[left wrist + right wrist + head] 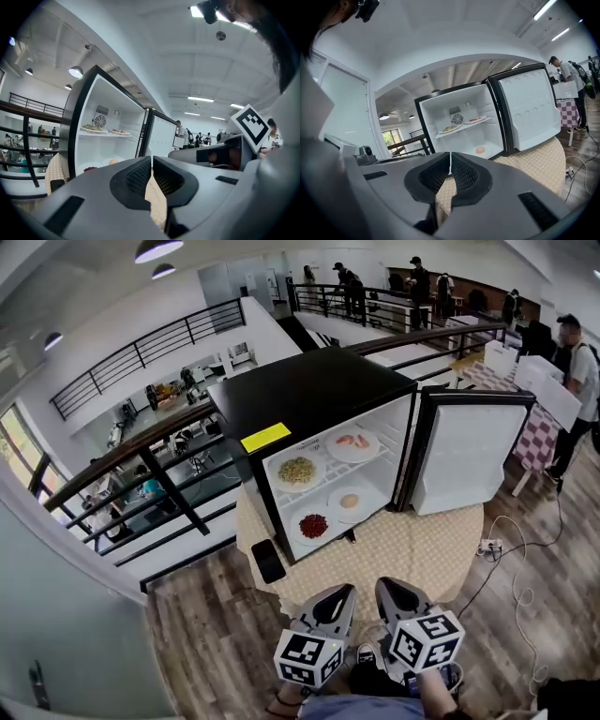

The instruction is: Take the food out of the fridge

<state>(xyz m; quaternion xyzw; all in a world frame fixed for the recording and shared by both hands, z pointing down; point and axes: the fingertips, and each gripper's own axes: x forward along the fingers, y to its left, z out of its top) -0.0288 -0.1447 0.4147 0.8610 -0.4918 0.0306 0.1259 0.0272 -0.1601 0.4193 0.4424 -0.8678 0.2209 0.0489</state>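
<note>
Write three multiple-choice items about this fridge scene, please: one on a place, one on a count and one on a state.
1. Where does the black phone lie?
A) on the table, beside the fridge
B) on top of it
C) inside it

2. How many plates of food stand in the fridge?
A) two
B) four
C) six

3. How do the left gripper and the right gripper stand?
A) both shut and empty
B) both open
C) both shut on a plate

Answers:
1 A: the head view shows the phone flat on the tablecloth at the fridge's front corner.
2 B: two plates are on the upper shelf and two are below it.
3 A: in each gripper view the jaws meet with nothing between them.
</note>
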